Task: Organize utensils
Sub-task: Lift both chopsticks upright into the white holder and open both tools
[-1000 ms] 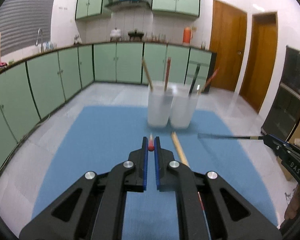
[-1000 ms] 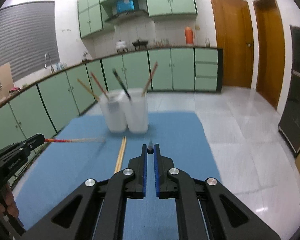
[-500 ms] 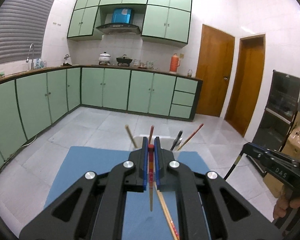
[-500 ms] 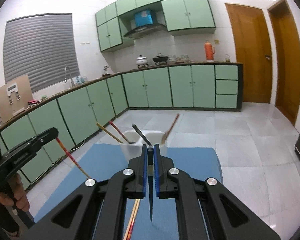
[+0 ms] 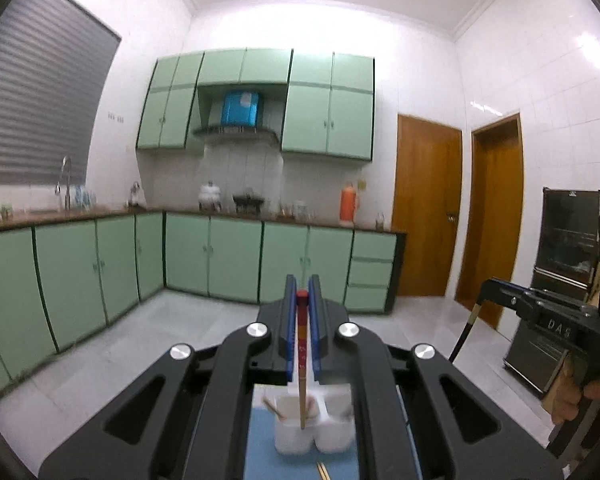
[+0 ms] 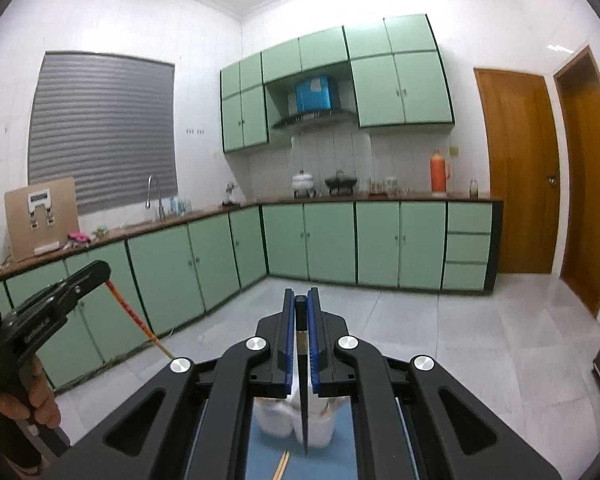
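Both grippers raised, one chopstick each — left gripper, right gripper

Open air above white cups; chopsticks protrude.

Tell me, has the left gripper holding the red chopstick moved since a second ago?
Yes. The left gripper with the red chopstick has risen: the two white plastic cups, earlier ahead of it, now sit far below.

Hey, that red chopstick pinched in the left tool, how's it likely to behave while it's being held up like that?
The red chopstick hangs straight from the shut left tool, so it's probably stiff. Gripped only near its top end, it may pivot or swing. It looks thin and glossy, so it could slip, and it's likely light. The white cups below may tip if nudged.
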